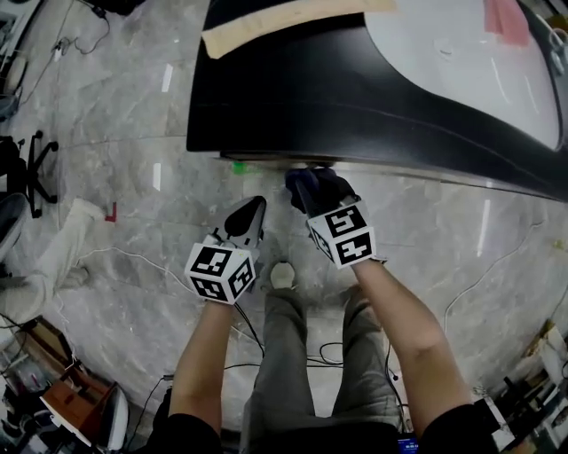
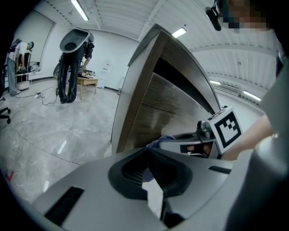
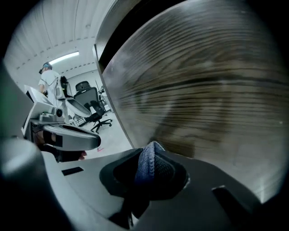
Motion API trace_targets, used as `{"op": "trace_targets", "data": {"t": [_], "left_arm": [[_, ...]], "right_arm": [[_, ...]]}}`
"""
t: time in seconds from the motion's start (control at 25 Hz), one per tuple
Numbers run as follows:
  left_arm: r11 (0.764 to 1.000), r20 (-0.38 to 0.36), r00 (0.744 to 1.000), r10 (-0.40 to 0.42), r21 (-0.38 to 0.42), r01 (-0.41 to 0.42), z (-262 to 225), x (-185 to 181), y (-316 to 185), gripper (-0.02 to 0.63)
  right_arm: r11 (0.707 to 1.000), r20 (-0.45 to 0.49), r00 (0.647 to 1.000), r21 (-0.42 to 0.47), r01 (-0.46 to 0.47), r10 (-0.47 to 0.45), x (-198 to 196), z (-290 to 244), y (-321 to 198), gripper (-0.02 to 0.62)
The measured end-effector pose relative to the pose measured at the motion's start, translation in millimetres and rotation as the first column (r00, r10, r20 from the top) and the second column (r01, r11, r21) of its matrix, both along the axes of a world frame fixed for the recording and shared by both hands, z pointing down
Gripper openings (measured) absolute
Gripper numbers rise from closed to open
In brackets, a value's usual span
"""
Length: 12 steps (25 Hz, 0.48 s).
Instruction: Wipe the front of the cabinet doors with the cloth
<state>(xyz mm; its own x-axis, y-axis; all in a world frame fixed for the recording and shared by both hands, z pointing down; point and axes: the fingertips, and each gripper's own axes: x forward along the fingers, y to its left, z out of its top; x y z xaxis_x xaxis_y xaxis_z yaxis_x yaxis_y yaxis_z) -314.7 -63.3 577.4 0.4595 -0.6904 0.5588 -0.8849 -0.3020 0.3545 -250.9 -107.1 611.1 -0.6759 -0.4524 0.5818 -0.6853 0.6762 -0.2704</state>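
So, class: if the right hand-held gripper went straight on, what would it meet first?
Most likely the cabinet door: the right hand-held gripper, shut on the cloth, points straight at its front.

My cloth (image 3: 151, 164) is dark blue with a fine woven texture. The cabinet door (image 3: 203, 90) is grey-brown, streaked with darker horizontal wood grain. The cabinet top (image 1: 355, 97) is black around a whitish panel (image 1: 461, 53), and a tan strip (image 1: 284, 22) lies across it. The floor (image 1: 115, 115) is grey marble with pale veins. My marker cubes (image 1: 219, 271) are white with black squares. My trousers (image 1: 288, 355) are grey-green.
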Motion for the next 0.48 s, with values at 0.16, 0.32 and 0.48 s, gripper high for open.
{"op": "trace_targets", "data": {"t": [0.16, 0.32, 0.48], "left_arm": [[0.999, -0.006, 0.999, 0.037, -0.002, -0.037, 3, 39, -7, 0.008], [0.997, -0.017, 0.997, 0.075, 0.000, -0.075, 6, 86, -12, 0.008], [0.992, -0.029, 0.992, 0.125, 0.000, -0.125, 5, 129, -12, 0.008]], "right_arm": [[0.999, -0.019, 0.999, 0.004, -0.041, 0.041, 47, 2, -5, 0.051], [0.997, -0.041, 0.996, 0.006, -0.078, 0.078, 99, 6, -11, 0.052], [0.991, -0.058, 0.989, 0.012, -0.133, 0.134, 146, 8, -14, 0.052]]}}
